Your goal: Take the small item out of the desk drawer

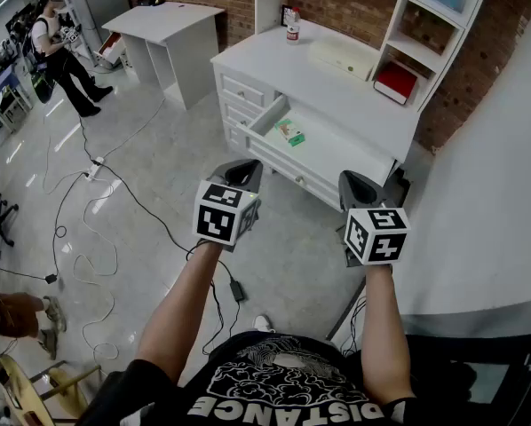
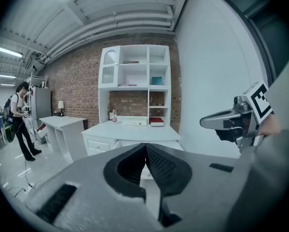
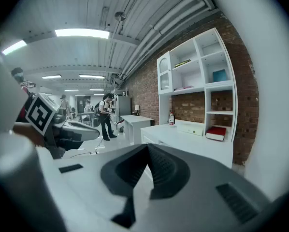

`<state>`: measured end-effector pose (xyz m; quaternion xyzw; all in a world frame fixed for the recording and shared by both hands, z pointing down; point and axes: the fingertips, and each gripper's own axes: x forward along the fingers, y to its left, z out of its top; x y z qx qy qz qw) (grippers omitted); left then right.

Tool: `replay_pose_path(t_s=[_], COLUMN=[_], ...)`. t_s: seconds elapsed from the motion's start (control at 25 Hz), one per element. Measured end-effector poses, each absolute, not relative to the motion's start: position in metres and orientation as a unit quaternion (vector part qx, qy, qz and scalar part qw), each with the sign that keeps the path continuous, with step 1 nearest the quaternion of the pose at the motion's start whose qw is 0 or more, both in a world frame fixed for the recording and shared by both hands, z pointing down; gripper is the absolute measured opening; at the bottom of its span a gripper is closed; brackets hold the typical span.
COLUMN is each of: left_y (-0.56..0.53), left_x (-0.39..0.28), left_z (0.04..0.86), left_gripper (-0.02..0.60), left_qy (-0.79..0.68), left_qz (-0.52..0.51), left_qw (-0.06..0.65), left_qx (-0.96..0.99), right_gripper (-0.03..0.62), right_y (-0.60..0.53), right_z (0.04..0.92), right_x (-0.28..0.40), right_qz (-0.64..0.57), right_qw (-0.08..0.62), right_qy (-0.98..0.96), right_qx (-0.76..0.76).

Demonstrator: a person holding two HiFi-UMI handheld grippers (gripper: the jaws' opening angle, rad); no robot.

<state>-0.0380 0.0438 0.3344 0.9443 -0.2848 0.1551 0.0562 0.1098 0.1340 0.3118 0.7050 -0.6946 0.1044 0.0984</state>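
A white desk (image 1: pixel 336 91) stands ahead of me with its wide drawer (image 1: pixel 323 149) pulled out. Inside the drawer, near its left end, lies a small green and white item (image 1: pixel 291 133). My left gripper (image 1: pixel 245 174) hovers short of the drawer front, jaws shut and empty. My right gripper (image 1: pixel 358 187) hangs beside it, level with the drawer's right end, also shut and empty. In the left gripper view the left gripper (image 2: pixel 145 146) has its tips closed in front of the desk (image 2: pixel 135 131). The right gripper view shows the right gripper (image 3: pixel 147 147) the same way.
On the desktop stand a bottle (image 1: pixel 293 27), a white box (image 1: pixel 344 57) and a red book (image 1: pixel 396 82) under a white hutch (image 1: pixel 443 7). A second white table (image 1: pixel 163 25) stands to the left. Cables (image 1: pixel 114 202) trail across the floor. A person (image 1: pixel 59 56) stands far left.
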Motion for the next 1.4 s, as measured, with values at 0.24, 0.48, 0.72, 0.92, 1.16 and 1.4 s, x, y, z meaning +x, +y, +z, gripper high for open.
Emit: replay_pose_path(t_s=[0.24, 0.48, 0.72, 0.92, 1.16, 1.4], left_y=[0.028, 0.016, -0.003, -0.020, -0.046, -0.085], left_x=[-0.047, -0.052, -0.054, -0.054, -0.042, -0.015], left_z=[0.339, 0.337, 0.340, 0.340, 0.347, 0.354], left_gripper=[0.006, 0.006, 0.008, 0.007, 0.008, 0.008], left_qy=[-0.289, -0.291, -0.296, -0.304, -0.316, -0.329], left_qz=[0.153, 0.152, 0.150, 0.150, 0.158, 0.167], left_qw=[0.054, 0.054, 0.050, 0.048, 0.048, 0.057], left_qx=[0.943, 0.943, 0.942, 0.939, 0.934, 0.928], right_gripper=[0.005, 0.043, 0.086, 0.129, 0.172, 0.220], right_y=[0.123, 0.109, 0.090, 0.072, 0.042, 0.000], right_z=[0.319, 0.322, 0.326, 0.330, 0.340, 0.353], right_x=[0.106, 0.102, 0.102, 0.105, 0.118, 0.145], right_qz=[0.105, 0.108, 0.108, 0.111, 0.122, 0.139], right_qw=[0.100, 0.108, 0.110, 0.119, 0.120, 0.118], right_qy=[-0.690, -0.693, -0.698, -0.704, -0.717, -0.733], right_qx=[0.709, 0.705, 0.700, 0.691, 0.676, 0.655])
